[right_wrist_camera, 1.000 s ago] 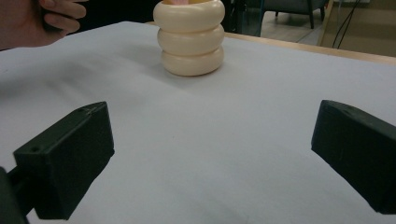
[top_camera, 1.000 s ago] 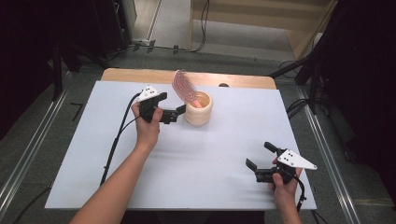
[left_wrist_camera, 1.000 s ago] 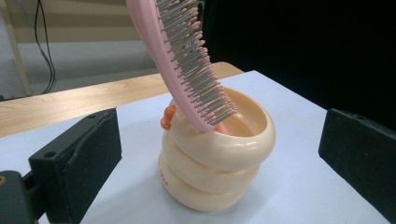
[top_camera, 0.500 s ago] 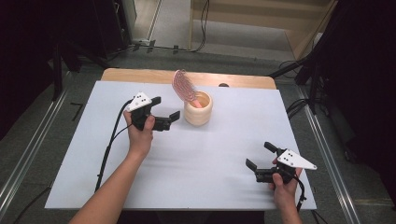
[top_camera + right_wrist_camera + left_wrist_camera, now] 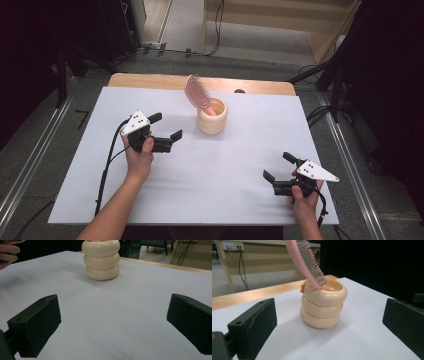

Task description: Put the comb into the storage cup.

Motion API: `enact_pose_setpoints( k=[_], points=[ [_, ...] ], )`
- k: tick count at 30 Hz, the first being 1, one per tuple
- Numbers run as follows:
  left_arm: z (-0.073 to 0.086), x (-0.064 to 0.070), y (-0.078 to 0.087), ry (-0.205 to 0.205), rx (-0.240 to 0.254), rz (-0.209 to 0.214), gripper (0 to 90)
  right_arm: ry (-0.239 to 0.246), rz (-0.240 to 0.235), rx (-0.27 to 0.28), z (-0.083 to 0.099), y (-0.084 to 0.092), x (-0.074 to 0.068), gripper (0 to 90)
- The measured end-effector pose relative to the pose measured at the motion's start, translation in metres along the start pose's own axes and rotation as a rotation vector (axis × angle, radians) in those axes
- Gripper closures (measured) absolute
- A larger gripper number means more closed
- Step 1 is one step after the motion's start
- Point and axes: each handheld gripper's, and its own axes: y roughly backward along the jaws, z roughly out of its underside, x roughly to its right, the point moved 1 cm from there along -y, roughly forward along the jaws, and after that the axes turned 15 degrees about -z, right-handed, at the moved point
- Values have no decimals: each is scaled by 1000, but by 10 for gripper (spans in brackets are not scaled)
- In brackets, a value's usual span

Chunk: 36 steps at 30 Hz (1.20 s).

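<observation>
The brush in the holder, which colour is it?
Pink brush with grey bristles, clearest in the left gripper view.

Holder (image 5: pixel 323 307): cream, glossy, three stacked rings
Hairbrush (image 5: pixel 305 261): pink body, grey bristles in rows
Surface (image 5: pixel 225 175): white sheet over light wood
Left hand-held gripper (image 5: pixel 166 129): black, grey top plate
Right hand-held gripper (image 5: pixel 277 166): black, grey top plate

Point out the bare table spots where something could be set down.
The white table is bare between the left gripper and right gripper, and to the right of the ringed holder. The far middle is crowded: the holder stands there with a pink brush leaning out.
</observation>
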Motion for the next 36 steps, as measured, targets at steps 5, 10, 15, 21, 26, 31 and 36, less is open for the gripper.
enact_pose_setpoints(
  k=[5,10,15,21,26,31,36],
  points=[
    [6,-2,9,-3,-1,-3,0,1,1,1,0,0,0,0],
    [13,-3,20,-5,1,-8,0,-2,1,2,0,0,0,0],
    [17,-3,28,-18,5,-15,0,0,1,2,0,0,0,0],
    [17,1,40,-70,15,-28,0,-1,2,1,0,0,0,0],
    [22,0,50,-66,20,-34,0,-1,3,1,0,0,0,0],
    [27,-3,59,-72,29,-59,0,0,4,1,0,0,0,0],
    [34,-7,68,-64,29,-79,0,-1,5,0,0,0,0,0]
  ],
)
